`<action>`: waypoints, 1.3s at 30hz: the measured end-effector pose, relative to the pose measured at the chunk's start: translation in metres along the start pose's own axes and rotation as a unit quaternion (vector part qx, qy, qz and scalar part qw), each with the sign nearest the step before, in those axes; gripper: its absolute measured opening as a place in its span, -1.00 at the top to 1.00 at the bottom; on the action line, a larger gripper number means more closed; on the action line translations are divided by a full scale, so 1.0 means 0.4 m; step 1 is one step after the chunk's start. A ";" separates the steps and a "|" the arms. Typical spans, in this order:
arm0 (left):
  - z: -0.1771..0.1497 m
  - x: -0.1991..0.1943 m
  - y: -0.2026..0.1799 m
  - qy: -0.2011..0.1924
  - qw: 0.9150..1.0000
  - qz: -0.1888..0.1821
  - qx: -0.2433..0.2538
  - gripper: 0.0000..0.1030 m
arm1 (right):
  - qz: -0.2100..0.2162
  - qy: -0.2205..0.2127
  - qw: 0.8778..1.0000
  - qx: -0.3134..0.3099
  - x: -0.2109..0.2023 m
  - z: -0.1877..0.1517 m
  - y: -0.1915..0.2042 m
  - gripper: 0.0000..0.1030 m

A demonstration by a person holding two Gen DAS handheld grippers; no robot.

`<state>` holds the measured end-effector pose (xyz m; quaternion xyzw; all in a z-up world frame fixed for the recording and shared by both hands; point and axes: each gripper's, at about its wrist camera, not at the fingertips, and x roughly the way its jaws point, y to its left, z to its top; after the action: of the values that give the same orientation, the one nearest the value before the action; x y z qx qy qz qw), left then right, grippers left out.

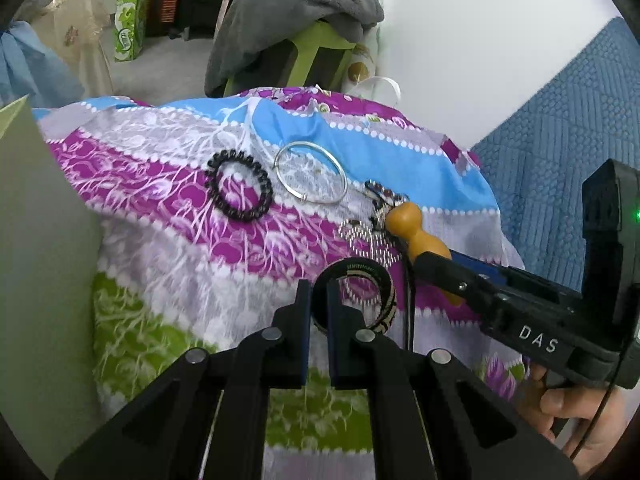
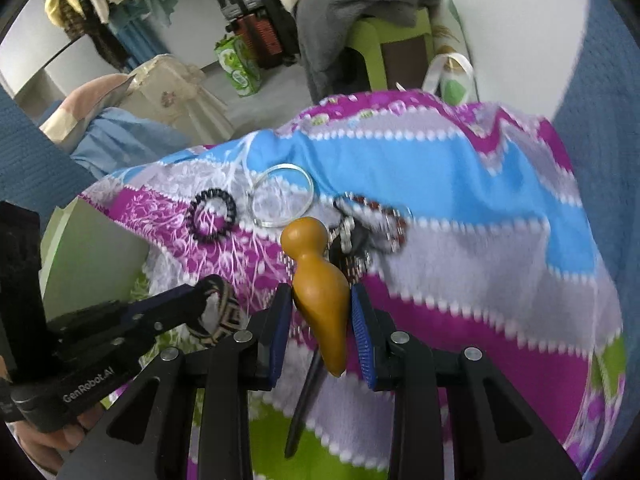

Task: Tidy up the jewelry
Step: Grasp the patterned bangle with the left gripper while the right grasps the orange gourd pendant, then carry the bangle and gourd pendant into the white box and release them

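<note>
A patterned cloth (image 1: 208, 240) in magenta, blue, grey and green stripes covers the work surface, with jewelry laid across its middle. Left gripper (image 1: 318, 304): jaws pressed nearly together, pinching the band of a woven bangle (image 1: 384, 300), black with a cream pattern, which stands up between the pads near the centre of the cloth; in the right wrist view the same bangle (image 2: 222, 312) shows at the left, clamped at the tip of that gripper. Right gripper (image 2: 320, 320): blue pads closed on the wide lower body of a yellow gourd (image 2: 320, 280), its rounded head pointing far; a dark cord hangs from its near end. In the left wrist view the gourd (image 1: 416, 236) sits at the right, held at the tip of the right gripper, and a hand (image 1: 588, 420) grips that tool's handle at the lower right. On the cloth, far of both grippers: a black coil ring (image 1: 240, 186) at the left, a silver hoop (image 1: 310, 172) just beside it to the right, and a tangle of beaded pieces (image 1: 380, 204) further right, next to the gourd's head. A silvery beaded chain (image 1: 368, 244) lies on the magenta stripe between the tangle and the bangle. A pale panel (image 1: 44, 260) stands at the left edge. Beyond the cloth: a grey blanket (image 1: 296, 12) draped on a green stool (image 1: 316, 48), and a green carton (image 1: 130, 26) on the floor.
</note>
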<state>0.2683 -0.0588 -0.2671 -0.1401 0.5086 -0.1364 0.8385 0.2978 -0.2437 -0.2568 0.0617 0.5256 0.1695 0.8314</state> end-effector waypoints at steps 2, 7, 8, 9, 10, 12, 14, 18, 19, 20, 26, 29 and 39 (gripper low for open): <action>-0.013 -0.011 -0.001 0.001 1.000 0.001 0.004 0.87 | -0.004 -0.003 1.000 0.006 -0.016 -0.019 0.002 0.47; -0.043 -0.057 0.007 -0.002 1.000 0.001 0.004 0.87 | -0.022 -0.007 1.000 0.015 -0.054 -0.071 0.026 0.47; -0.048 -0.067 0.008 -0.003 1.000 0.002 0.005 0.87 | -0.027 -0.009 0.999 0.016 -0.060 -0.081 0.031 0.47; -0.055 -0.081 0.010 -0.005 1.000 0.002 0.007 0.87 | -0.032 -0.012 0.999 0.018 -0.070 -0.093 0.040 0.47; -0.063 -0.094 0.013 -0.007 1.000 0.005 0.008 0.87 | -0.034 -0.013 0.999 0.019 -0.074 -0.102 0.045 0.47; -0.073 -0.115 0.018 -0.008 1.000 0.007 0.007 0.87 | -0.049 -0.010 0.999 0.018 -0.084 -0.124 0.062 0.47; -0.078 -0.133 0.021 -0.007 1.000 0.004 0.004 0.87 | -0.055 -0.006 0.998 0.014 -0.091 -0.142 0.077 0.47; -0.075 -0.176 0.014 -0.012 1.000 0.010 0.017 0.87 | -0.059 -0.014 0.998 0.014 -0.117 -0.155 0.104 0.47; -0.073 -0.186 0.013 -0.015 1.000 0.008 0.018 0.87 | -0.060 -0.020 0.998 0.010 -0.127 -0.152 0.114 0.47; -0.070 -0.197 0.011 -0.017 1.000 0.006 0.020 0.87 | -0.061 -0.025 0.998 0.008 -0.135 -0.147 0.122 0.47; -0.043 -0.275 0.010 -0.030 0.999 0.002 0.024 0.87 | -0.054 -0.055 0.997 0.016 -0.203 -0.112 0.169 0.47; -0.021 -0.312 0.006 -0.039 0.999 0.009 0.034 0.87 | -0.059 -0.073 0.996 0.009 -0.246 -0.080 0.203 0.47; 0.093 -0.508 0.013 -0.105 0.993 0.021 0.050 0.87 | -0.047 -0.149 0.988 0.013 -0.409 0.035 0.289 0.47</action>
<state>0.2113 0.0252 -0.0870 -0.1009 0.4133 -0.1281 0.8959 0.2214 -0.1912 -0.0788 0.0720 0.3999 0.1123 0.9068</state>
